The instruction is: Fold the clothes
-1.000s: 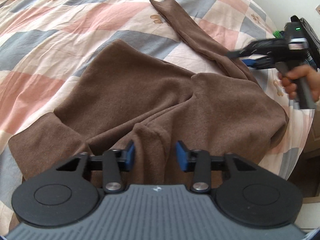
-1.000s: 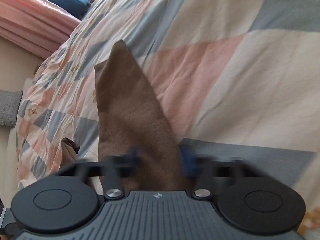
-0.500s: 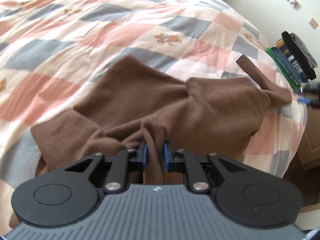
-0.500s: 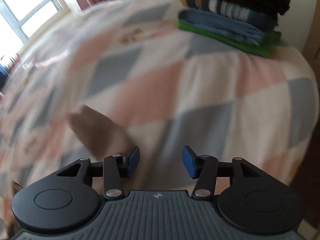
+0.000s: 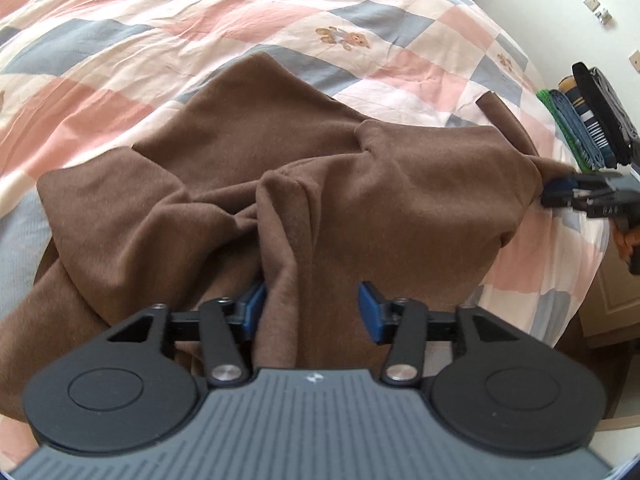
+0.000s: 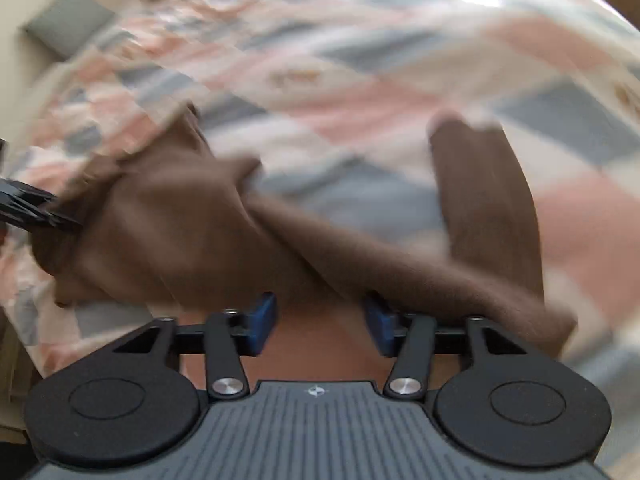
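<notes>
Lying rumpled near the corner of the bed [image 5: 248, 36], brown sweater [image 5: 400, 184] with one sleeve [image 5: 506, 120] stretched toward the stack of folded clothes [image 5: 588, 120]. Straddling a raised fold of the sweater, left hand-held gripper [image 5: 310, 312], jaws spread wide, gripping nothing. Reaching the sweater's edge by the sleeve, right hand-held gripper [image 6: 320, 322], jaws apart and cloth over the far pad; blurred, yet seemingly nothing clamped. Judging by the bunched middle: spreading step, no fold made yet. Calling next for pinching two edges and pulling the body flat.
</notes>
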Tool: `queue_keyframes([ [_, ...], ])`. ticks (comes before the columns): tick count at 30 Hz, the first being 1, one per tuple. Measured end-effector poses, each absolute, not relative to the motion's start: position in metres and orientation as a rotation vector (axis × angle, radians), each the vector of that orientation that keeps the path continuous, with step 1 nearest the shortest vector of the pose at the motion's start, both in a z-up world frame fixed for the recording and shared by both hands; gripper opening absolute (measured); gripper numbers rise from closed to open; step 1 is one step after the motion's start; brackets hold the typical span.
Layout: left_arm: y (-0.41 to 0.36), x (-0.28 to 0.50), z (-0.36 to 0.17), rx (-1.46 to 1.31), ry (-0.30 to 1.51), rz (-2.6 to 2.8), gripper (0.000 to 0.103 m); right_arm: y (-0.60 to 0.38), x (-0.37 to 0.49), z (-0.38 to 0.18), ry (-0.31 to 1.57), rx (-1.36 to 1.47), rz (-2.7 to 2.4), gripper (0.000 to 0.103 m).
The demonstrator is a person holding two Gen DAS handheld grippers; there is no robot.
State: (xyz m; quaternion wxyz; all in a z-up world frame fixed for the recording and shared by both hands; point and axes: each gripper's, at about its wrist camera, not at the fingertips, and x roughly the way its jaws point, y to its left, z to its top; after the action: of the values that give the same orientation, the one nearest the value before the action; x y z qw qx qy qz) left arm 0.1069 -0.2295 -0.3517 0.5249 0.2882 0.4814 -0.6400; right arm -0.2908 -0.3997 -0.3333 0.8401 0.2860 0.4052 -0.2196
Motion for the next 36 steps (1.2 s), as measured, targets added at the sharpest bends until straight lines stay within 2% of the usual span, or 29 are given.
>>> queue_keyframes([
  [3, -0.236, 0.106, -0.353, 0.690, 1.145, -1.541, 0.045, -0.402, -0.271, -0.334, 0.900, 0.495, -0.319, 0.059],
  [5, -0.240, 0.103, -0.354, 0.704, 1.128, -1.557, 0.039, -0.400, -0.260, -0.339, 0.952, 0.434, -0.257, 0.059],
  [6, -0.241, 0.102, -0.356, 0.716, 1.120, -1.559, 0.032, -0.400, -0.258, -0.342, 0.966, 0.430, -0.241, 0.059],
  [7, -0.242, 0.101, -0.357, 0.731, 1.114, -1.557, 0.017, -0.402, -0.259, -0.347, 0.965, 0.445, -0.231, 0.058],
  [8, -0.241, 0.101, -0.357, 0.742, 1.103, -1.553, 0.009, -0.406, -0.259, -0.351, 0.957, 0.472, -0.226, 0.047],
  [9, -0.239, 0.101, -0.356, 0.745, 1.086, -1.546, 0.006, -0.406, -0.261, -0.353, 0.949, 0.494, -0.230, 0.019],
  [10, -0.234, 0.100, -0.353, 0.743, 1.062, -1.542, 0.006, -0.405, -0.263, -0.355, 0.942, 0.510, -0.238, 0.012],
  [13, -0.216, 0.096, -0.336, 0.735, 0.967, -1.541, 0.005, -0.385, -0.265, -0.340, 0.912, 0.435, -0.303, 0.011],
  [17, -0.181, 0.086, -0.293, 0.741, 0.769, -1.510, 0.005, -0.348, -0.274, -0.282, 0.746, 0.367, -0.513, 0.008],
  [22, -0.147, 0.091, -0.202, 0.623, 0.517, -1.424, 0.006, -0.287, -0.265, -0.184, 0.493, 0.205, -0.802, 0.005],
  [30, -0.106, 0.109, -0.042, 0.427, 0.047, -1.383, 0.006, -0.215, -0.229, -0.040, 0.214, -0.101, -1.024, 0.005],
  [36, -0.044, 0.092, 0.025, 0.364, -0.166, -1.377, 0.007, -0.160, -0.236, 0.049, 0.071, -0.270, -1.089, 0.005],
])
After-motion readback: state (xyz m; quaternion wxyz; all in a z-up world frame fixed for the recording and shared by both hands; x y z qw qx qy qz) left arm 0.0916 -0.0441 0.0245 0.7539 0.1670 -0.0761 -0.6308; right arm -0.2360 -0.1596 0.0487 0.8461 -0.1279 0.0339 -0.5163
